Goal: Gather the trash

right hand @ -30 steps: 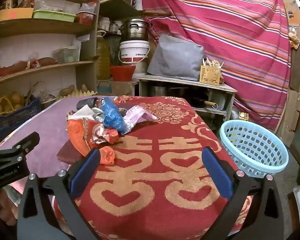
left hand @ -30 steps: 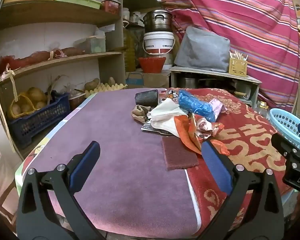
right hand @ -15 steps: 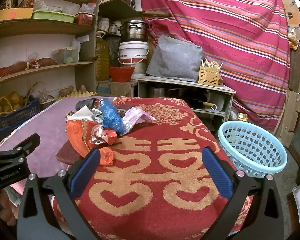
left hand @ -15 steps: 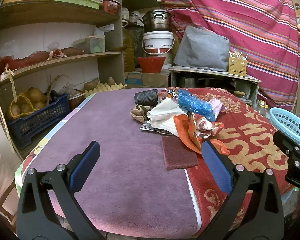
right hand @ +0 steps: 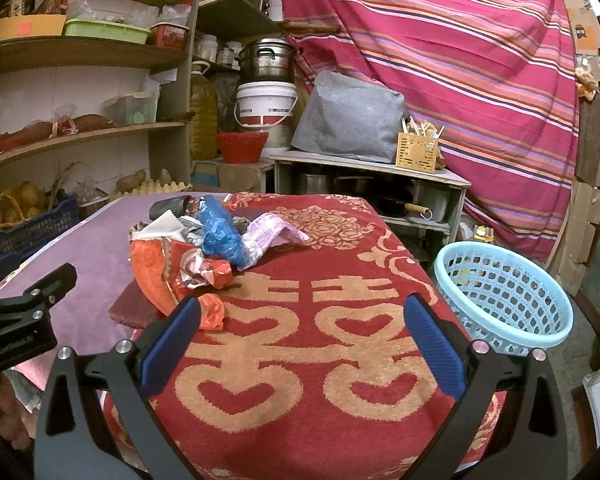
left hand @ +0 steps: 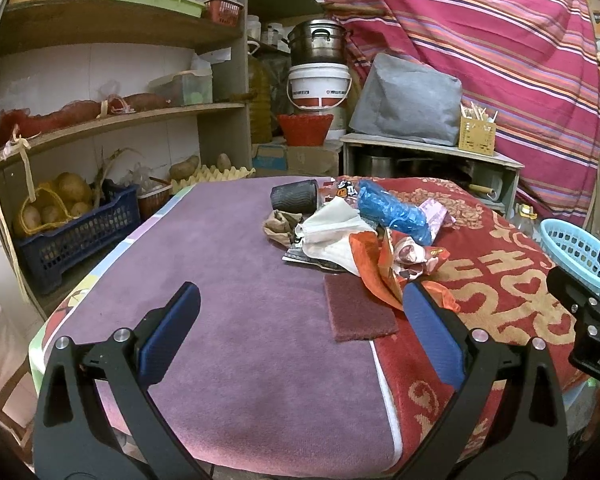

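Note:
A heap of trash lies mid-table: a blue plastic bag (left hand: 392, 212) (right hand: 220, 232), white paper (left hand: 332, 232), an orange-red wrapper (left hand: 376, 272) (right hand: 152, 276), a pink wrapper (right hand: 268, 232), a dark cup on its side (left hand: 294, 198) and a maroon scouring pad (left hand: 358, 312) (right hand: 130, 304). A light blue basket (right hand: 504, 292) (left hand: 576, 252) stands off the table's right side. My left gripper (left hand: 300, 308) is open over the purple cloth, short of the heap. My right gripper (right hand: 300, 316) is open above the red cloth, with the heap ahead to its left.
The table carries a purple cloth (left hand: 220, 280) and a red patterned cloth (right hand: 300, 320). Shelves with a dark blue crate of potatoes (left hand: 72, 232) stand to the left. A low cabinet (right hand: 364, 184), a white bucket (left hand: 320, 88) and a striped curtain (right hand: 460, 60) are behind.
Both grippers have stayed open and drifted only slightly. Nothing on the table has moved.

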Motion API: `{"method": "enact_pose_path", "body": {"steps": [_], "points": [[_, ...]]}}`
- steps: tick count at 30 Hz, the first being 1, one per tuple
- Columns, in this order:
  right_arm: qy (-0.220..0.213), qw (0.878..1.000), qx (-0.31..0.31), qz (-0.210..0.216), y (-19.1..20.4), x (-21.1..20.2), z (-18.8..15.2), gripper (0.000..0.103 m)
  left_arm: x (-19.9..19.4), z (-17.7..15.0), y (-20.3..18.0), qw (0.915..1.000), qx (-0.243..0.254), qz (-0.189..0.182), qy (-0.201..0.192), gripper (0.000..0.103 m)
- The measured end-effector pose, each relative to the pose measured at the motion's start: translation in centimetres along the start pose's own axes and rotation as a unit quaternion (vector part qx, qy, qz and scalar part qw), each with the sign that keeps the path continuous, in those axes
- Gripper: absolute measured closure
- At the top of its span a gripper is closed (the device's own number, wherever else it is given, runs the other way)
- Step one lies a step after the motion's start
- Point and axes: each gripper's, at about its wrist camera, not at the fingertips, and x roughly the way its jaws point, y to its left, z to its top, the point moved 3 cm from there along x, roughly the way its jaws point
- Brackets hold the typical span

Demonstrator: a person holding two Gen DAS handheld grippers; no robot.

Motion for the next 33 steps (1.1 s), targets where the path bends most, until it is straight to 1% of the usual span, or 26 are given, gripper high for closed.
{"method": "enact_pose_path", "body": {"steps": [33], "points": [[0.003, 1.0, -0.001, -0.005, -0.09, 0.36, -0.15, 0.004, 0.01, 0.13, 0.14, 1.0, -0.003, 0.001, 0.007, 0.005]]}}
